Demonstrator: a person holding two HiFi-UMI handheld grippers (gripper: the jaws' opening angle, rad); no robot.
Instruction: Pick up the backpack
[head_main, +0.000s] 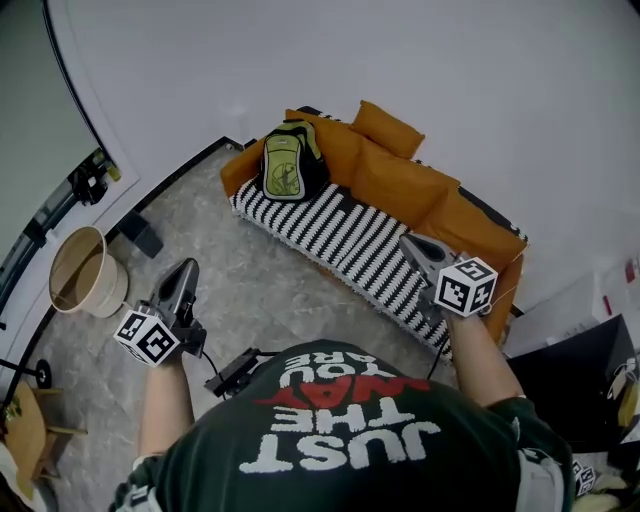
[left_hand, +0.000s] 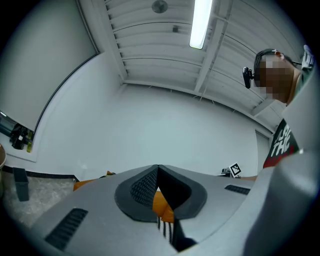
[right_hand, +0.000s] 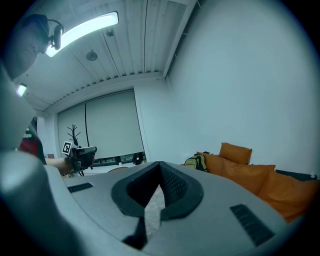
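A green and black backpack (head_main: 289, 160) stands upright on the left end of an orange sofa (head_main: 400, 185), leaning on its cushions; the right gripper view shows the backpack (right_hand: 195, 161) far off. My left gripper (head_main: 183, 275) is over the stone floor, well short of the sofa, shut and empty. My right gripper (head_main: 415, 245) hovers over the striped seat cover (head_main: 330, 225) near the sofa's right end, also shut with nothing in it. In both gripper views the jaws meet at a point, with nothing between them.
A round tan basket (head_main: 85, 272) and a small dark box (head_main: 140, 233) stand by the wall at left. A wooden seat (head_main: 25, 435) is at the lower left, a black cabinet (head_main: 570, 370) at right. A coat stand (right_hand: 74, 135) stands by the window.
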